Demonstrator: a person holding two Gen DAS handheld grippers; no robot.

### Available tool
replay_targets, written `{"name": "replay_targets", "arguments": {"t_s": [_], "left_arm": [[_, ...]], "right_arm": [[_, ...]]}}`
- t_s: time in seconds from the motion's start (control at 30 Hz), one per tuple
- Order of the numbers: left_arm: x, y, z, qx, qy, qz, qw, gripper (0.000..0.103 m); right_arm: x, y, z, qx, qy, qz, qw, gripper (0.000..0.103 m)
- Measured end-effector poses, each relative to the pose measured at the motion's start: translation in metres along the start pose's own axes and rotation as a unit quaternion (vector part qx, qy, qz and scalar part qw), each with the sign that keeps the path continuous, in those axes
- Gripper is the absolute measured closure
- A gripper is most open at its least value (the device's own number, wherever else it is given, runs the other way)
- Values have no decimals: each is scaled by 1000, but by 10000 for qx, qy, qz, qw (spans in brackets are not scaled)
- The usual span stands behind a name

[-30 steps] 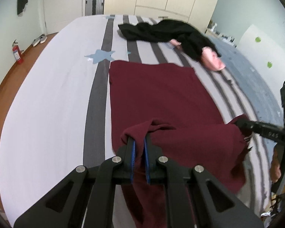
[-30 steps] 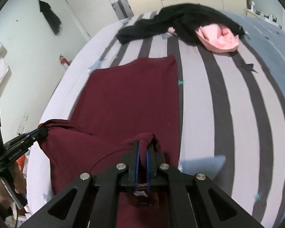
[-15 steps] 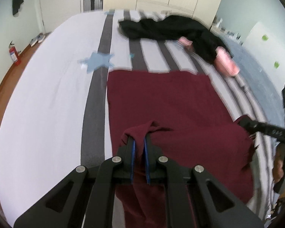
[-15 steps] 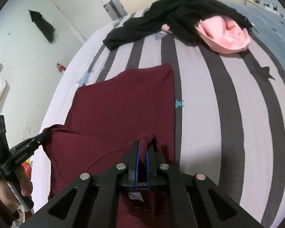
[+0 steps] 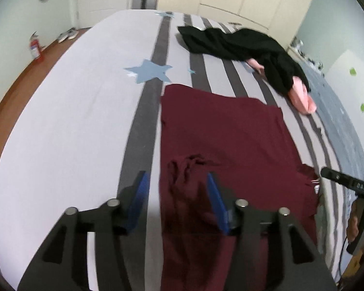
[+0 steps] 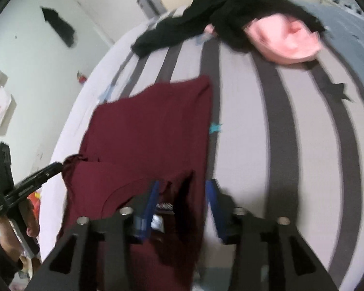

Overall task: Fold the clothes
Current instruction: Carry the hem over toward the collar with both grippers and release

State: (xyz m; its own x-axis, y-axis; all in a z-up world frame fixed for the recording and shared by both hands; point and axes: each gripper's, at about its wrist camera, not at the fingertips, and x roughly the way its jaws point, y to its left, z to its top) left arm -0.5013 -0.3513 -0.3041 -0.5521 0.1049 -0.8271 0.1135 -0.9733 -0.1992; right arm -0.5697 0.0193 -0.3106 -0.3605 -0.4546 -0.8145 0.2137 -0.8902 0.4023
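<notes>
My left gripper (image 5: pixel 177 194) and right gripper (image 6: pixel 182 198) are both opening, pads off the cloth, letting the maroon shirt (image 5: pixel 225 145) drop folded on the bed (image 5: pixel 72 126). Bare sheet lies left; the black garment (image 5: pixel 235 43) and pink garment (image 6: pixel 288 41) sit well beyond.

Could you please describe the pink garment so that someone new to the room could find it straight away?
Start at the striped bed and look to its far end, past the maroon shirt. There a black garment lies in a heap, and the pink garment pokes out from under its edge. It is the only pale, pink fabric on the bed.
</notes>
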Motion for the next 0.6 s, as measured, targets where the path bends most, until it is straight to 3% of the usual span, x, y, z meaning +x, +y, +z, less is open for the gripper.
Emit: {"name": "replay_targets", "arguments": {"t_s": [0.07,0.2,0.3,0.47,0.6], "left_arm": [[-13,-7,-14,133,-17,-110,9998,56],[-14,-40,-48,496,366,-502,9968,80],[2,-61,-65,655,601,-633,9940,83],[40,-67,-53,580,817,-578,9933,83],[58,-73,-17,654,684,-521,9941,83]], "right_arm": [[-16,-2,-12,-7,-56,-14,10000,62],[-26,10,-49,-248,63,70,9996,63],[-17,25,-77,-479,295,159,9983,65],[13,45,-86,-627,464,301,9965,65],[34,57,-57,-853,405,180,9954,66]]}}
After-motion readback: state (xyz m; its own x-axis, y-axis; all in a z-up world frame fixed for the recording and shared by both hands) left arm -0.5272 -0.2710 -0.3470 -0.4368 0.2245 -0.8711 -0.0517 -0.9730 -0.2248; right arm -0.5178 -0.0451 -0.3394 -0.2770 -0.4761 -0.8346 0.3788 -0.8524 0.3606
